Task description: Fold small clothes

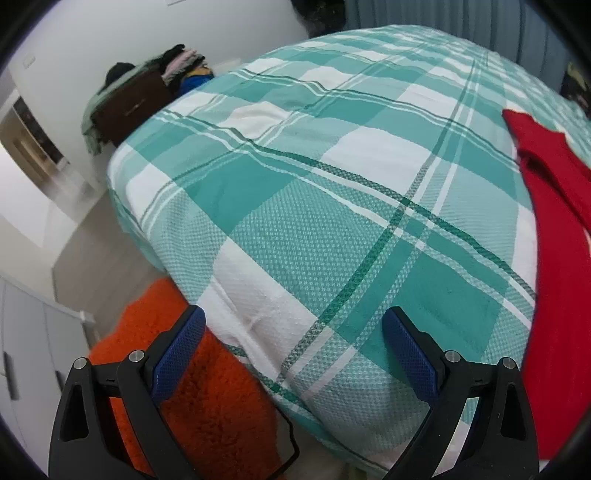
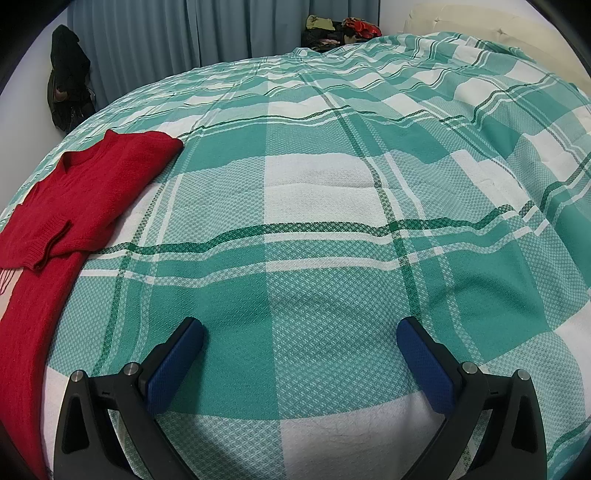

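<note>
A red knitted sweater [image 2: 74,192] lies on a bed with a green and white checked cover [image 2: 332,184]. One sleeve is folded across its body. In the left wrist view the sweater [image 1: 554,229] lies at the right edge. My left gripper [image 1: 293,325] is open and empty over the bed's near corner, left of the sweater. My right gripper [image 2: 300,334] is open and empty above the cover, right of the sweater. Neither gripper touches the sweater.
An orange fluffy rug [image 1: 192,387] lies on the floor by the bed corner. A brown case with piled clothes [image 1: 147,92] stands beyond the bed. More clothes [image 2: 340,31] are heaped behind the bed by blue curtains [image 2: 184,33]. A dark bag [image 2: 68,81] hangs at left.
</note>
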